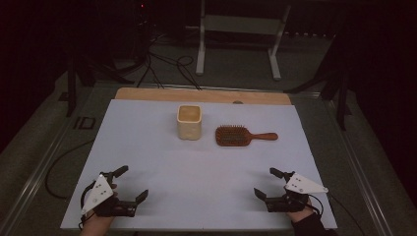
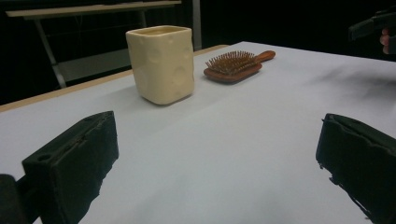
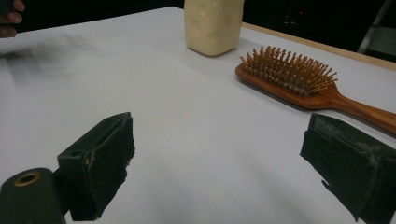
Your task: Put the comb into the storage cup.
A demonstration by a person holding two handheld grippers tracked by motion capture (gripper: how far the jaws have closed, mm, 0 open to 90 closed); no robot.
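Left claw [image 1: 130, 183] and right claw [image 1: 269, 182] both wide, empty, low over white sheet [image 1: 147, 142]; cream cup [image 1: 189, 122] just beside wooden hairbrush [image 1: 235, 135] beyond, unobstructed.

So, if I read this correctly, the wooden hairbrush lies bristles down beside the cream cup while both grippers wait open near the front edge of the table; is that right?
Not quite: the hairbrush lies bristles up, not down, as the right gripper view shows clearly. The rest holds: it lies beside the cream cup, and the left gripper and right gripper both wait open near the front edge of the table.
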